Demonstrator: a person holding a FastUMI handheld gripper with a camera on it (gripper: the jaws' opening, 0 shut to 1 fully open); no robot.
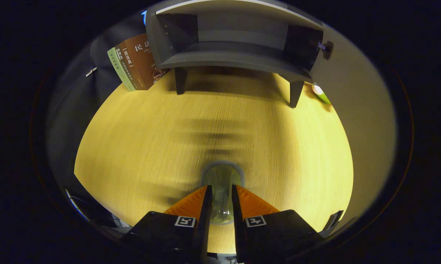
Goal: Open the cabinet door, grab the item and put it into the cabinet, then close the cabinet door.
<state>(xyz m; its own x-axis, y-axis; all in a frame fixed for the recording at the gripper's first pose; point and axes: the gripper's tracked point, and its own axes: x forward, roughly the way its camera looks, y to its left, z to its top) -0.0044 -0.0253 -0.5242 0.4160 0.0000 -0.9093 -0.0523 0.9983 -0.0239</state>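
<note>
My gripper (pixel 221 187) hovers over the wooden table (pixel 139 146), its orange fingers (pixel 191 203) pressed on both sides of a clear glass cup (pixel 222 175). The cup stands upright between them, and its rim shows just ahead of the fingertips. Beyond it, across the table, the dark grey cabinet (pixel 227 55) stands on short legs. Its inside is bare. The pale cabinet door (pixel 356 95) is swung wide open on the right, with a small dark knob (pixel 328 49) near its top.
Several books (pixel 136 64) lean against the cabinet's left side. A small green and white object (pixel 320 91) lies on the table by the cabinet's right leg, at the foot of the open door. Bare tabletop stretches between the cup and the cabinet.
</note>
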